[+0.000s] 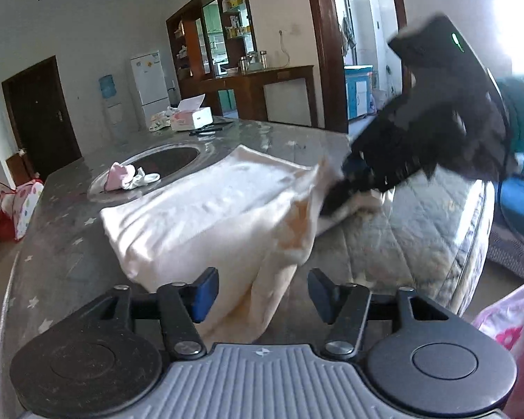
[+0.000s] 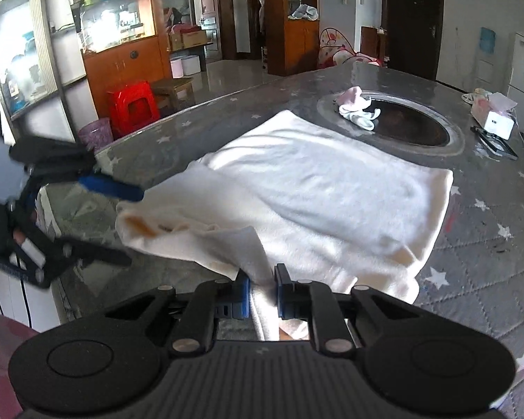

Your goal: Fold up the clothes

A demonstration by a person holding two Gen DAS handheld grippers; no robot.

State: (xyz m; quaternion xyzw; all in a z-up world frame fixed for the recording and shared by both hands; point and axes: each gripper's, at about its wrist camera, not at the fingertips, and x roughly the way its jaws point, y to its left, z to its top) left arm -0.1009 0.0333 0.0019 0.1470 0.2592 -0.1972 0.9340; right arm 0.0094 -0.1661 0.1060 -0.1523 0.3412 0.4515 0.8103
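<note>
Right wrist view shows the right gripper (image 2: 262, 293) with its blue-padded fingers closed down to a narrow gap on a bunched fold of the cream garment (image 2: 318, 188), pinched at the edge nearest the camera. Left wrist view has the left gripper (image 1: 262, 289) with its fingers spread wide and gripping nothing, though a hanging fold of the cloth droops between them; seen from the right wrist, one of those fingers (image 2: 111, 185) lies at the garment's left corner and the other below it, well apart. The garment itself lies mostly flat on the grey star-patterned surface (image 2: 482, 265), its far edge reaching toward a round dark recess (image 2: 415, 124) set into that surface, with the near-left part gathered and rumpled and showing an orange stain. By my reading a fold is in hand: one edge is held, the other corner only approached. The next move likely calls for the left fingers to close on that corner so both can carry the edge across together, keeping it taut enough not to sag. As for containers, the recess holds small pink and white socks (image 2: 356, 108) at its rim, and an open tissue box (image 2: 492, 115) stands further off with a tissue poking out.
</note>
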